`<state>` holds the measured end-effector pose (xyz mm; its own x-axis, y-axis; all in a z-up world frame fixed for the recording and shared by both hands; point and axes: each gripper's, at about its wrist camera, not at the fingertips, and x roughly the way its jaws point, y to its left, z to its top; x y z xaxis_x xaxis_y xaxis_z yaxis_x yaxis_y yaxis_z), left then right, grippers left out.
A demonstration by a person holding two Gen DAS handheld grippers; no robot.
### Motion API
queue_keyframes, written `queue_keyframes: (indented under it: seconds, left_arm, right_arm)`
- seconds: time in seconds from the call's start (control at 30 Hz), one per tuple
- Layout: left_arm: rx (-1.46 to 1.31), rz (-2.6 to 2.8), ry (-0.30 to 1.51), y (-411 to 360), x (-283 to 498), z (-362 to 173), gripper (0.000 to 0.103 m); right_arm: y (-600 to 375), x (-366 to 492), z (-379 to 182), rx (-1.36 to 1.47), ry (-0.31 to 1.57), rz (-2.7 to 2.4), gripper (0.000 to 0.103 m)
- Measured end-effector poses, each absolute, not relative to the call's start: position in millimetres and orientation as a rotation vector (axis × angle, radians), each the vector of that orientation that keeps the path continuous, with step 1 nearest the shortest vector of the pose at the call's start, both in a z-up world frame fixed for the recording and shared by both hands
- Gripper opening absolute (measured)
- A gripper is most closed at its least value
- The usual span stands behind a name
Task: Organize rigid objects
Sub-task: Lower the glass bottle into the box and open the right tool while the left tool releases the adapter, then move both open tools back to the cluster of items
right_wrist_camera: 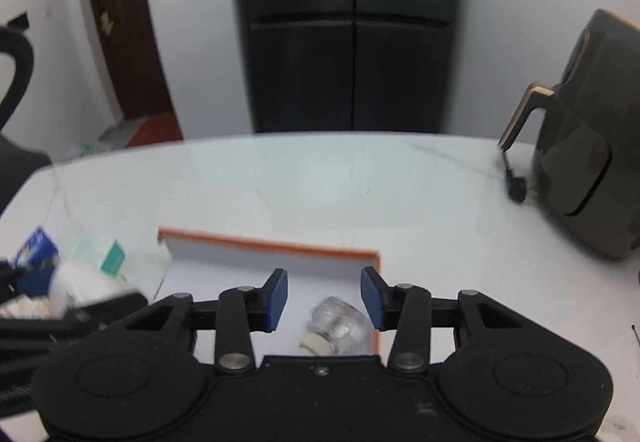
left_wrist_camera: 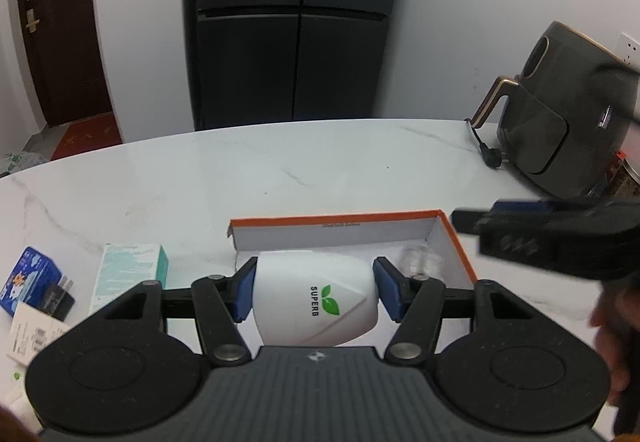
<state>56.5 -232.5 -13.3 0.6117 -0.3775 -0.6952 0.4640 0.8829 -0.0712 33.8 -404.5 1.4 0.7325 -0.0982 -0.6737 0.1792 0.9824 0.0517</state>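
Left wrist view: my left claw [left_wrist_camera: 316, 290] is clenched on the white jar [left_wrist_camera: 316, 306]. Both blue pads press on its sides, and the green leaf mark and the word SUPERB face up. The jar hangs over the near part of the orange-edged box [left_wrist_camera: 340, 220], which sits open on the desk [left_wrist_camera: 280, 170]. Inside the box, in its right near corner, lies a clear jar [left_wrist_camera: 420, 262], somewhat blurred. Left of the box a teal carton [left_wrist_camera: 128, 270] lies on the desk, and further left a blue pack [left_wrist_camera: 28, 278] with some papers. At the far right of the desk stands a dark air fryer [left_wrist_camera: 568, 114], its plug on the desk beside it. My right claw [left_wrist_camera: 480, 220] reaches in from the right above the box's right wall, too blurred here for me to tell how it stands. Part of a hand [left_wrist_camera: 612, 322] shows behind it. A black fridge [left_wrist_camera: 292, 22] stands past the desk.

Right wrist view: the right claw is released. Its pads stand apart over the right end of the box with nothing pressed between them. The clear jar lies below them on the box floor, close to the right wall, and I see no pad touching it. At the left edge the white jar shows, blurred, in the left claw. The air fryer stands far right.
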Motion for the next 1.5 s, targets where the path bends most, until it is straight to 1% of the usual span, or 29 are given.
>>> queue_keyframes:
  seconds: [0.07,0.17,0.27,0.3,0.37,0.47,0.53,0.6,0.73,0.77,0.8,0.93,1.0,1.5]
  left_arm:
    - [0.119,-0.494,0.781,-237,60,-16,0.061]
    - [0.117,-0.506,0.788,-245,65,-20,0.061]
    - [0.121,-0.525,0.798,-254,67,-24,0.061]
    - [0.131,-0.533,0.793,-258,67,-25,0.061]
    - [0.141,-0.552,0.782,-266,68,-25,0.056]
    - [0.144,-0.571,0.775,-277,72,-24,0.056]
    - [0.171,-0.577,0.781,-285,73,-24,0.059]
    - [0.179,-0.571,0.774,-286,70,-20,0.067]
    - [0.153,-0.554,0.776,-272,61,-6,0.080]
    - [0.156,-0.543,0.780,-269,59,-3,0.087]
    - [0.164,-0.525,0.784,-265,57,0,0.090]
    - [0.173,-0.466,0.797,-241,46,9,0.093]
    - [0.164,-0.441,0.800,-230,41,12,0.095]
    - [0.116,-0.298,0.812,-149,17,26,0.096]
  right_arm:
    - [-408,28,8,0.105,0.711,-0.174,0.055]
    - [-416,18,14,0.122,0.709,-0.182,0.057]
    - [-421,6,19,0.144,0.700,-0.211,0.063]
    - [-422,2,21,0.148,0.695,-0.215,0.064]
    - [-423,-7,25,0.154,0.688,-0.224,0.068]
    - [-423,-19,29,0.150,0.683,-0.240,0.069]
    - [-422,-27,30,0.148,0.681,-0.251,0.070]
    - [-421,-34,33,0.154,0.682,-0.258,0.070]
    - [-412,-44,39,0.144,0.674,-0.252,0.071]
    - [-410,-46,39,0.144,0.675,-0.253,0.072]
    - [-407,-47,40,0.147,0.676,-0.251,0.073]
    - [-395,-52,41,0.162,0.679,-0.243,0.078]
    - [-386,-54,41,0.170,0.685,-0.230,0.078]
    - [-309,-45,41,0.128,0.704,-0.111,0.079]
